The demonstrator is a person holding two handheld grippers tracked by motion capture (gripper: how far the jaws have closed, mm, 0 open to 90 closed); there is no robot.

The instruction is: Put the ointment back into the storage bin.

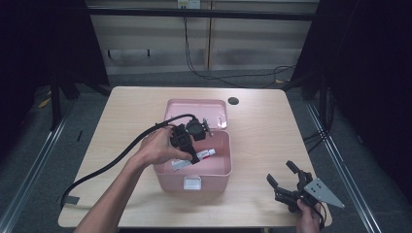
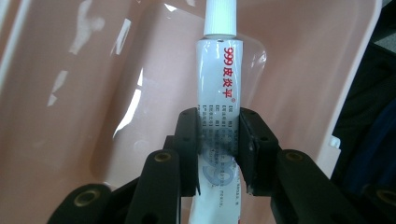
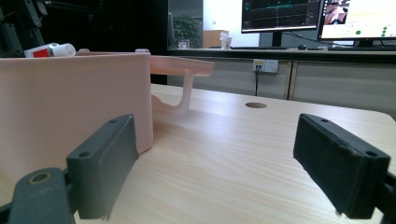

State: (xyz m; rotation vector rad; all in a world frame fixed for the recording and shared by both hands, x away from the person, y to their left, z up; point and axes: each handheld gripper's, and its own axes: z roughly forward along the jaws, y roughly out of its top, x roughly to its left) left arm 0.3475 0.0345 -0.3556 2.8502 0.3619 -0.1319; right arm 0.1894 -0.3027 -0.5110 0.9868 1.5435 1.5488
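A white ointment tube (image 2: 219, 93) with red lettering and a white cap is clamped between the pads of my left gripper (image 2: 218, 149). That gripper (image 1: 193, 156) hangs over the open pink box (image 1: 221, 170), and the tube (image 1: 197, 158) lies tilted just above the box's inside. From the right gripper view the tube's capped end (image 3: 52, 50) pokes above the box wall (image 3: 70, 107). My right gripper (image 3: 217, 172) stands open with nothing between its jaws, low over the table to the right of the box. A hand holds it (image 1: 283, 177) near the table's front right corner.
The box's lid (image 1: 197, 112) lies folded back behind it. A dark round hole (image 1: 233, 101) sits in the wooden tabletop (image 1: 262, 131) behind the box. The left gripper's black cable (image 1: 102, 170) trails off the table's left front. Monitors (image 3: 280, 16) stand beyond the far edge.
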